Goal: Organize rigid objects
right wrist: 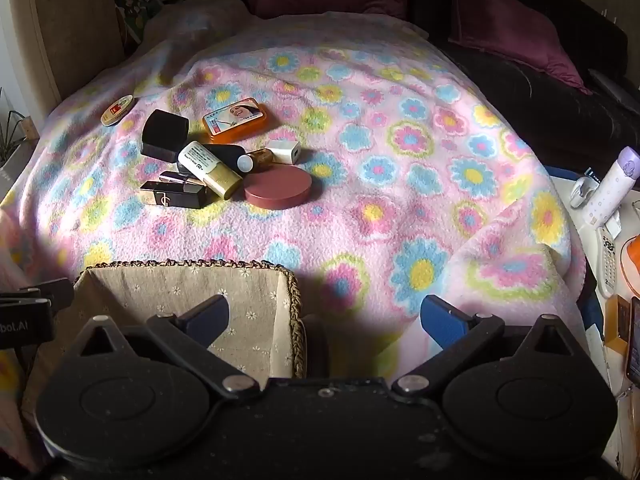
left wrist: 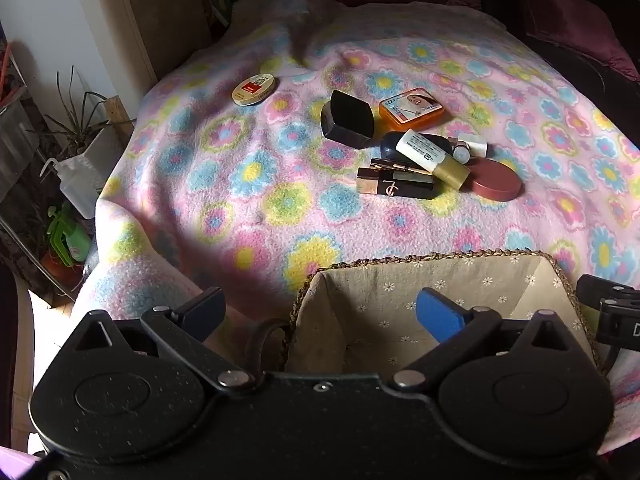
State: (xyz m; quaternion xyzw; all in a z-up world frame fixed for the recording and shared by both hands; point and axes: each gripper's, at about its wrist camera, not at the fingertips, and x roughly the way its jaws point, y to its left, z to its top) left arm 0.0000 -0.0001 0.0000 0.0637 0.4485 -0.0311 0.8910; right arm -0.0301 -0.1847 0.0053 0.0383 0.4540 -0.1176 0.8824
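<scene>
A heap of cosmetics lies on the flowered blanket [left wrist: 256,200]: a black square compact [left wrist: 348,120], an orange tin [left wrist: 411,110], a white-and-gold tube [left wrist: 432,158], a black-and-gold lipstick [left wrist: 396,184], a round reddish-brown case [left wrist: 496,184] and a small white cube [left wrist: 472,146]. An oval tin [left wrist: 255,90] sits apart at the far left. A cloth-lined woven basket [left wrist: 400,276] stands near me with nothing seen in it. My left gripper [left wrist: 324,312] hovers open over the basket's left edge. My right gripper [right wrist: 324,320] hangs open beside the basket [right wrist: 192,276], well short of the heap [right wrist: 224,160].
Dark red cushions [right wrist: 508,28] and a black sofa lie behind the blanket. Potted plants and a spray bottle [left wrist: 76,184] stand past the left edge. A side table with a phone handset [right wrist: 606,256] and a pale bottle [right wrist: 612,184] sits at the right.
</scene>
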